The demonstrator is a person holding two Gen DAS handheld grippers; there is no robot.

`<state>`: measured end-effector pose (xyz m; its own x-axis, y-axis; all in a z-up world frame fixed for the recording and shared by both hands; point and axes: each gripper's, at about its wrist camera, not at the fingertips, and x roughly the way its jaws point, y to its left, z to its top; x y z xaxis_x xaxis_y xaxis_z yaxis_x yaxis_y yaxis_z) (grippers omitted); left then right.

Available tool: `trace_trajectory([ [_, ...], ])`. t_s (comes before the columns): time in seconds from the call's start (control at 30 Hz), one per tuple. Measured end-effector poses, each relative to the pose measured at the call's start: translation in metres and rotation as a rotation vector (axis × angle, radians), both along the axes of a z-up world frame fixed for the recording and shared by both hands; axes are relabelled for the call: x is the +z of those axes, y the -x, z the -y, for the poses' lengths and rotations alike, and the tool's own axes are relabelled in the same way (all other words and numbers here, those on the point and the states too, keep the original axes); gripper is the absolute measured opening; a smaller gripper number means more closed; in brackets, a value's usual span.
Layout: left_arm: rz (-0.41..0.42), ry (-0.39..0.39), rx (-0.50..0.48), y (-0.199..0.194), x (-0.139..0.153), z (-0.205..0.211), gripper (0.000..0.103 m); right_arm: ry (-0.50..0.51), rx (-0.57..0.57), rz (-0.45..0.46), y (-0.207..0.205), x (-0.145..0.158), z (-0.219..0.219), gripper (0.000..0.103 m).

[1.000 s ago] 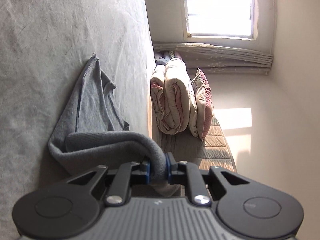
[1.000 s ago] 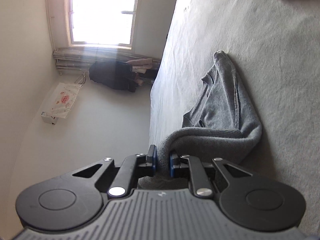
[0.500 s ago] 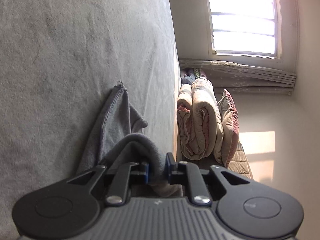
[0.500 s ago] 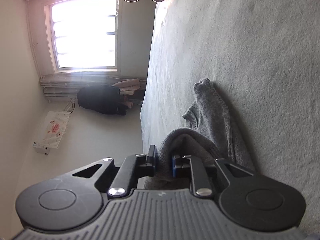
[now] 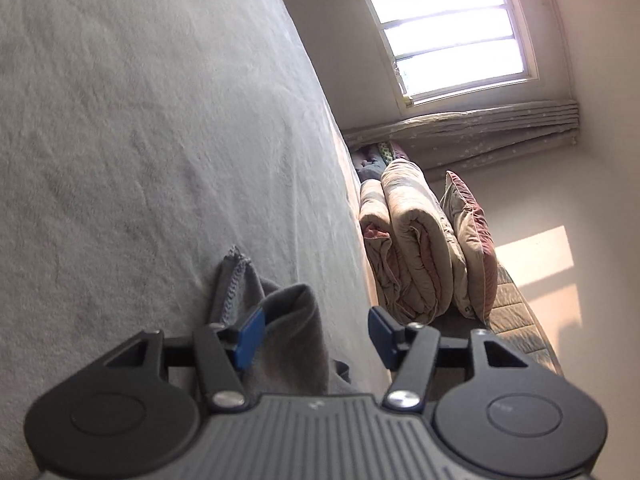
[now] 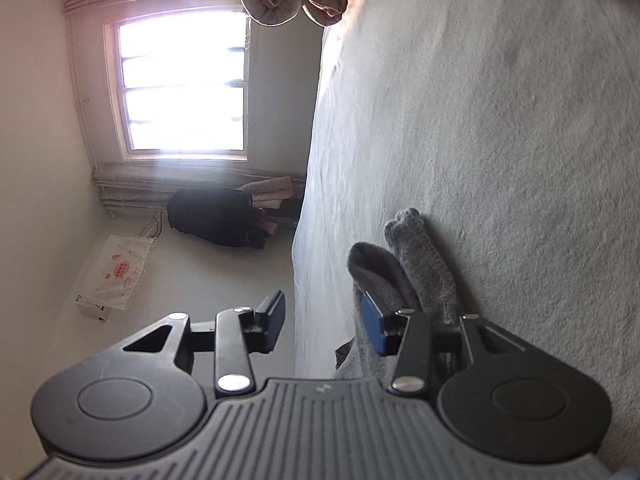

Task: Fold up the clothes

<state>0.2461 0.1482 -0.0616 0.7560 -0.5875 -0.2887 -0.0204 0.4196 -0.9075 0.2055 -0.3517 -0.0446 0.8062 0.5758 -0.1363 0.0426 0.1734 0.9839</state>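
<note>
Grey garment (image 5: 288, 328) is seen bunched on the bed (image 5: 160, 120). Jaws of the left gripper (image 5: 316, 334) and right gripper (image 6: 322, 324) have just been opened, unclamped. Writing on a wall hanging (image 6: 120, 272) cannot be read.

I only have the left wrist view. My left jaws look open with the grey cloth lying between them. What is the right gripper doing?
Observer: The right gripper is open too. Its jaws have just been opening, and the grey garment rests against only one blue pad, not pinched.
Operator: Does the fold on that side lie on the bed?
Observer: Yes, the folded edge lies on the grey bedspread, close to the mattress edge.
Operator: Anything on the floor side that I cannot see?
Observer: A dark bundle sits below the window on that side, clear of the bed.
</note>
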Motion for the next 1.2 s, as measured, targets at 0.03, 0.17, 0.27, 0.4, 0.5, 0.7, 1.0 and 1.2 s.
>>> trace_trajectory([
  [0.03, 0.012, -0.028, 0.006, -0.001, 0.003, 0.000, 0.058, 0.052, -0.005, 0.010, -0.002, 0.004, -0.003, 0.047],
  [0.17, 0.082, -0.237, 0.005, -0.010, 0.016, 0.012, 0.058, 0.316, -0.014, 0.058, -0.009, 0.019, -0.021, 0.047],
  [0.27, 0.140, -0.362, -0.033, -0.016, 0.022, 0.025, 0.058, 0.526, 0.016, 0.103, -0.017, 0.028, -0.042, 0.047],
  [0.4, 0.176, -0.471, -0.069, -0.027, 0.021, 0.040, 0.057, 0.786, 0.040, 0.157, -0.025, 0.027, -0.074, 0.047],
  [0.5, 0.162, -0.546, -0.077, -0.029, 0.016, 0.046, 0.041, 0.925, 0.052, 0.182, -0.026, 0.022, -0.090, 0.045],
  [0.7, 0.192, -0.608, -0.009, -0.019, 0.016, 0.051, 0.010, 1.117, -0.030, 0.251, -0.015, 0.020, -0.107, 0.014],
  [1.0, 0.139, -0.733, 0.008, -0.037, 0.004, 0.066, 0.012, 1.228, -0.008, 0.162, -0.045, 0.016, -0.110, 0.013],
  [1.2, 0.139, -0.740, 0.022, -0.033, 0.011, 0.065, 0.024, 1.230, 0.003, 0.138, -0.045, 0.014, -0.110, 0.020],
])
